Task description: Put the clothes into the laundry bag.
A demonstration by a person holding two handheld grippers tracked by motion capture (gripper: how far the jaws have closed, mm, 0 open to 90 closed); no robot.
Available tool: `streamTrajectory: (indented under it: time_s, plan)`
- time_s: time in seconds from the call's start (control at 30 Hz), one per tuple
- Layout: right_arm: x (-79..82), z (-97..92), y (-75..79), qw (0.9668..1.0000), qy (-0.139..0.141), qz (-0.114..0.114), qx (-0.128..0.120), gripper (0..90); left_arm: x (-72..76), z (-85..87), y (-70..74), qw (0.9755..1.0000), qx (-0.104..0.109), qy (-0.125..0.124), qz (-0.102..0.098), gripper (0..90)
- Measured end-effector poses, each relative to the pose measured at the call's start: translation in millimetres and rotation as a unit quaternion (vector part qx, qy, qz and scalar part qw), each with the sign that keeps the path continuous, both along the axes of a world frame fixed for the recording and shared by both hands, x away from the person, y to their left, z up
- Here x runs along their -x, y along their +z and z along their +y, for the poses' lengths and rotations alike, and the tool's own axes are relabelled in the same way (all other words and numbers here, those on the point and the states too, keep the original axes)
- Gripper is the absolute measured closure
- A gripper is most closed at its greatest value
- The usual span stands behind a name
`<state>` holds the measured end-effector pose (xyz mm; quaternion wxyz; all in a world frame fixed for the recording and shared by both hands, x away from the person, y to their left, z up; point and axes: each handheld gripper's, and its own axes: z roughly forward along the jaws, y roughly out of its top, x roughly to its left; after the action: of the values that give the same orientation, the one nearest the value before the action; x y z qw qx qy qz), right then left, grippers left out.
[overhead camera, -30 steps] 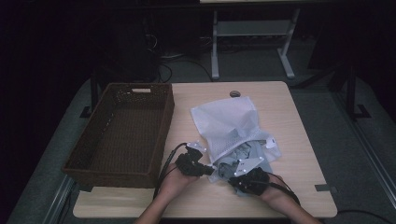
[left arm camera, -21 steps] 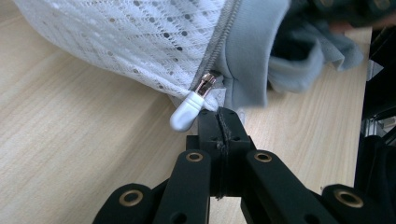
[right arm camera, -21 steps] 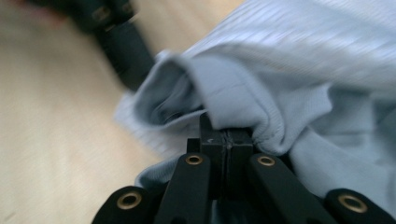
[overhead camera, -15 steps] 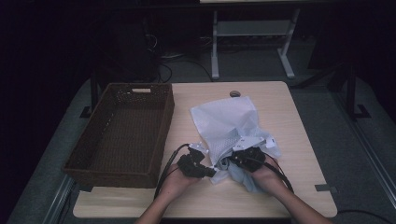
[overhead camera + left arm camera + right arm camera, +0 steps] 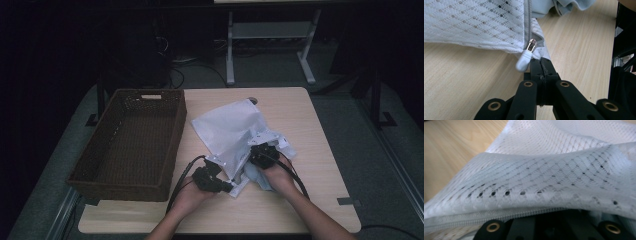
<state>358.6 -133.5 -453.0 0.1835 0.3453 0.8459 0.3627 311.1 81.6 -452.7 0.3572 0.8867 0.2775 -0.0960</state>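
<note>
A white mesh zip bag lies crumpled in the middle of the wooden table. My left gripper is at the bag's near corner, shut on the mesh end right beside the white zipper pull. My right gripper is pushed in at the bag's mouth. There the mesh and the zipper tape drape over its jaws and hide the tips. A pale blue cloth sits at the opening under the right hand and shows again beyond the zipper.
A dark brown wicker basket with nothing in it stands on the left part of the table, close to the bag. A small dark round thing lies at the far edge. Metal table legs stand behind on the floor.
The right hand has moved away from the person, from near the front edge up into the bag's mouth. The left gripper has kept its hold on the corner.
</note>
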Motion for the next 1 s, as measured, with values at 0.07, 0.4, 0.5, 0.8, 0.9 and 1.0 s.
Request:
streamTrajectory:
  time_s: [0.07, 0.4, 0.5, 0.8, 0.9, 1.0]
  plan:
    - [3.1, -3.7, 3.6, 0.9998, 0.012, 0.011, -0.016, 84.6, -0.6, 0.9, -0.1, 1.0000, 0.001, 0.000, 0.001, 89.6]
    - [46.7, -34.3, 35.5, 0.9937, 0.088, 0.041, -0.055, 53.5, -1.5, 2.8, 0.7, 1.0000, 0.001, 0.003, -0.003, 89.5]
    - [62.2, -49.8, 37.0, 0.9936, 0.090, 0.043, -0.053, 48.8, -1.6, 2.9, 0.7, 1.0000, 0.002, 0.004, -0.003, 89.5]
    - [93.9, -77.3, 7.0, 0.9940, 0.081, 0.072, 0.016, 39.2, -1.7, 2.4, 0.3, 1.0000, 0.001, 0.006, -0.001, 89.5]
    - [89.4, -72.9, -1.7, 0.9935, 0.075, 0.078, 0.035, 48.3, -1.3, 1.9, 0.4, 1.0000, 0.001, 0.005, -0.001, 89.5]
    - [81.6, -71.8, -5.0, 0.9923, 0.082, 0.085, 0.036, 77.6, -1.4, 1.5, -0.1, 1.0000, 0.001, 0.005, 0.000, 89.5]
